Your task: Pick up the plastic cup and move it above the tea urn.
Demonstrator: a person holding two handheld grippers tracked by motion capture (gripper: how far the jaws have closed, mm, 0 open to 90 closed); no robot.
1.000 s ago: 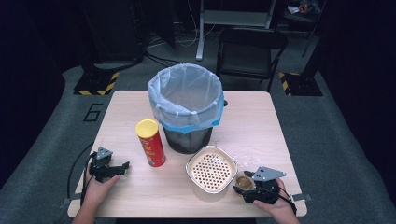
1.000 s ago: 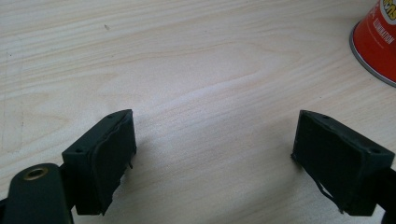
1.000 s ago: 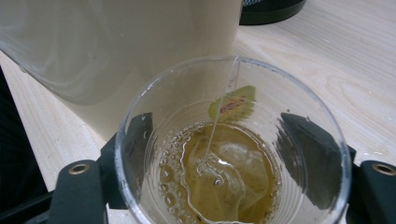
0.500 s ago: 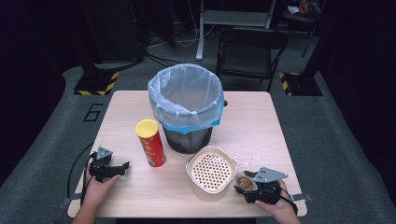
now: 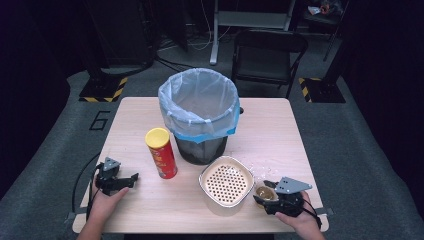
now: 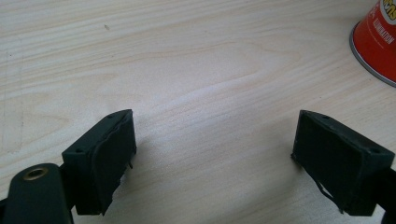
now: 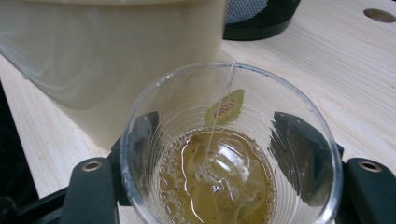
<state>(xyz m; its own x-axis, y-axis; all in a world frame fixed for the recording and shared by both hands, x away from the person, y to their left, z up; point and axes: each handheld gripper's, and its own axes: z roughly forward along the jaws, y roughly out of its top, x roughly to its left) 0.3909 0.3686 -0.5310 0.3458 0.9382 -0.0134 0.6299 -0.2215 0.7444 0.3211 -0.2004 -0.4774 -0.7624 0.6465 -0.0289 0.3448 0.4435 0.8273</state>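
Near the bench's front right corner, the right gripper (image 5: 274, 199) has just been closing its jaws around the clear plastic cup of brown tea (image 7: 231, 154), not lifted yet, while the left gripper (image 5: 116, 180) waits wide open, holding nothing.

A "6" (image 5: 100, 120) marks the floor beside the table.

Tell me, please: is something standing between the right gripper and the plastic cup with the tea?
Nothing visible does. The right gripper already has the clear plastic cup between its two jaws, which have just been closing around it. The cream strainer bowl stands close beside the cup, not between it and the gripper.
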